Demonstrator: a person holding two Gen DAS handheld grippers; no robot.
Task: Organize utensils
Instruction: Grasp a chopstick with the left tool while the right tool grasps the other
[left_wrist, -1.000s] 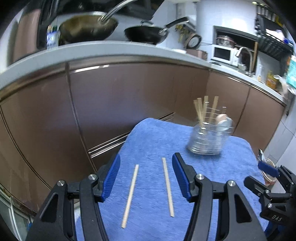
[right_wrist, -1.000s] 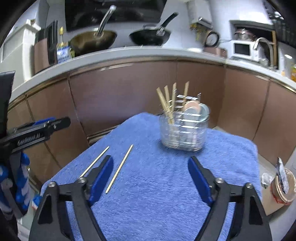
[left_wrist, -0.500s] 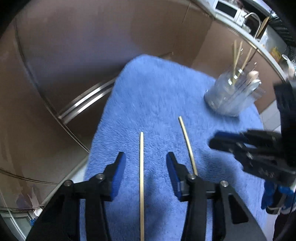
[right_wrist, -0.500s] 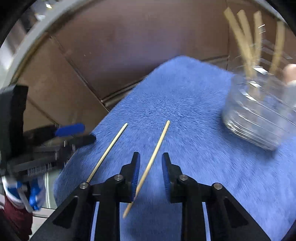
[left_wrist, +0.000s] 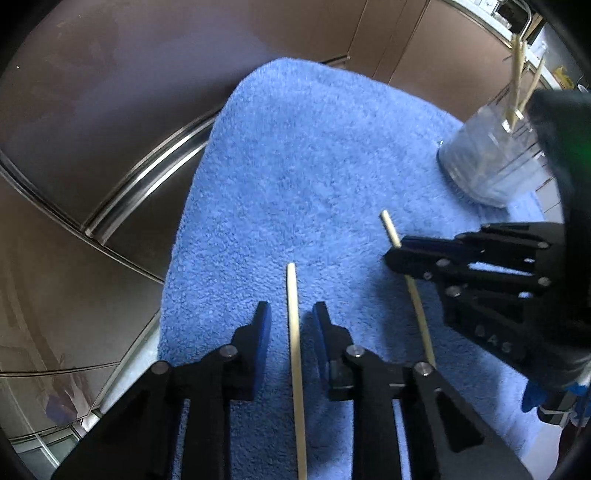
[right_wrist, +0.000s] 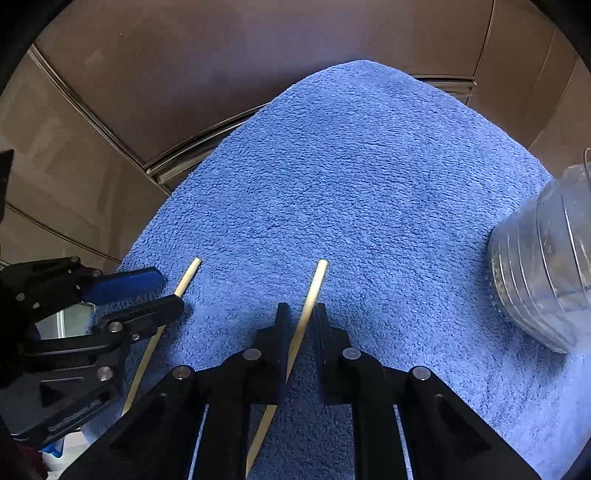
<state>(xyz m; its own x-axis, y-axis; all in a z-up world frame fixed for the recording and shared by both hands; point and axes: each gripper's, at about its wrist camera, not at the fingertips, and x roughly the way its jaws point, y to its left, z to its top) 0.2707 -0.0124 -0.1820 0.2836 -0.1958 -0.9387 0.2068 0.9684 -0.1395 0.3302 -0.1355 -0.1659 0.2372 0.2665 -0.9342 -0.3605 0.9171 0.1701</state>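
Black left gripper (left_wrist: 288, 317) with blue pads, silver screws.

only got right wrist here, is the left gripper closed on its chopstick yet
Observer: No. The left gripper straddles its chopstick, with blue towel showing on both sides of it.
Operator: is it centred in the gap
Observer: Roughly; it runs straight between the fingers.
Operator: my view cuts off the holder top, anything in it
Observer: Yes, chopsticks stand in the clear holder.
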